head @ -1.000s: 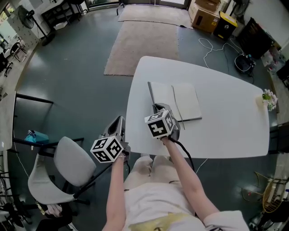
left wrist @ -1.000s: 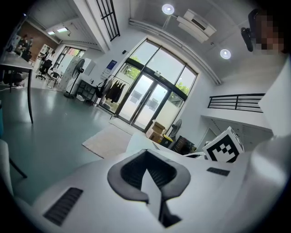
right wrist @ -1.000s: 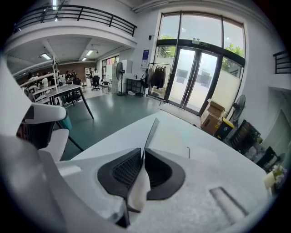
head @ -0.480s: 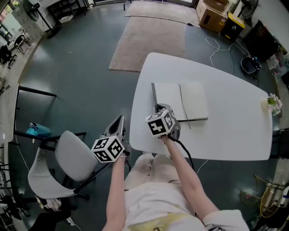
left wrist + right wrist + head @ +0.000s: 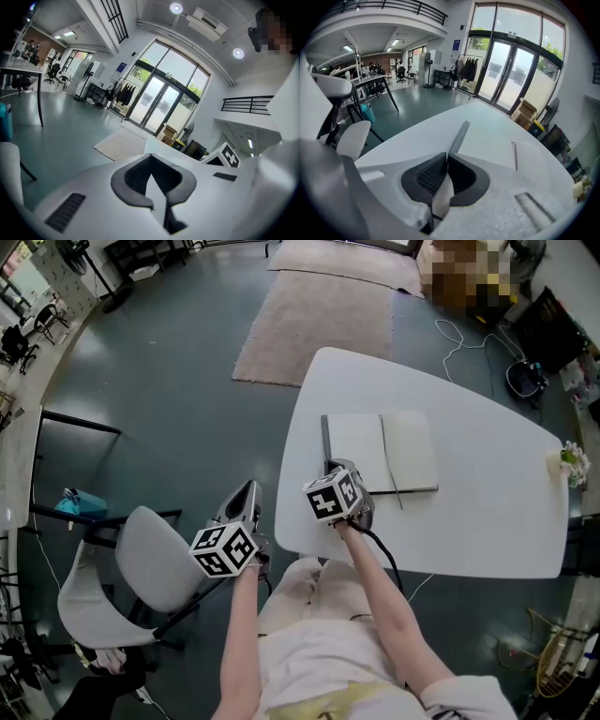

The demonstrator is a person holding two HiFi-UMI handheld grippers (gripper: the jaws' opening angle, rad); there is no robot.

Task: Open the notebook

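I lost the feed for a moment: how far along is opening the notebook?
Done, it seems: the notebook lies open flat on the table, both pages showing. In hand: nothing; the right gripper sits by its near left corner, jaws closing on nothing. The left gripper hangs off the table. Left: probably only pulling back.

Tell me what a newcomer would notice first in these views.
The white notebook lying open on the oval white table draws the eye first. The right gripper sits at its near left corner, jaws closing with nothing between them. The left gripper is off the table's edge, beside the grey chair.
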